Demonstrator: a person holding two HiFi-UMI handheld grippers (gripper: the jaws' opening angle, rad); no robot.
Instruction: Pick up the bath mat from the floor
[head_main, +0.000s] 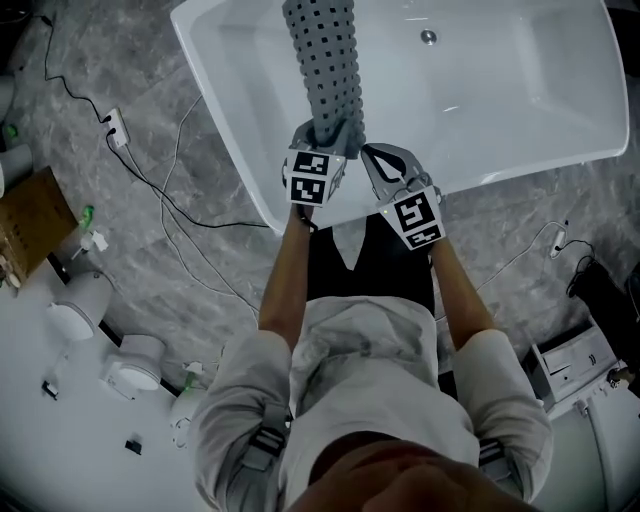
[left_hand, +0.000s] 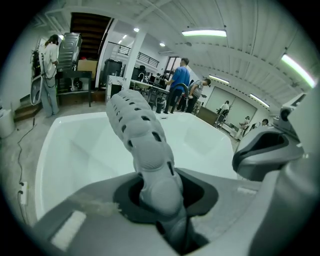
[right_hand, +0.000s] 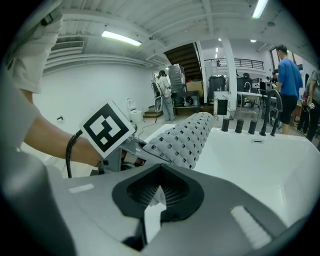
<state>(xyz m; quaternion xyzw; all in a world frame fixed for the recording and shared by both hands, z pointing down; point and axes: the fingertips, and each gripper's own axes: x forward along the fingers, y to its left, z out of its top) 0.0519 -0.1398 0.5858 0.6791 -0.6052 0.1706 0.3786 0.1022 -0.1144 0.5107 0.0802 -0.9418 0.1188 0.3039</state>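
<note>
Bath mat (head_main: 325, 60) end pinched in left tool (head_main: 322, 140), rest over bathtub (head_main: 500, 90).

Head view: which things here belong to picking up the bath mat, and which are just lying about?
Job in hand: bath mat; left tongs, clamped on it; right tongs.
Lying about: bathtub; power strip; cardboard box.

The right gripper (right_hand: 150, 202) jaws stand nearly together. A pale fold (right_hand: 158, 194) sits between the ribbed pads (right_hand: 175, 189); its identity cannot be determined. Beyond them, the perforated bath mat (right_hand: 189, 136) extends over the white bathtub (right_hand: 260, 165), with its near end at the left gripper (right_hand: 132, 149) below the marker cube (right_hand: 107, 129).
</note>
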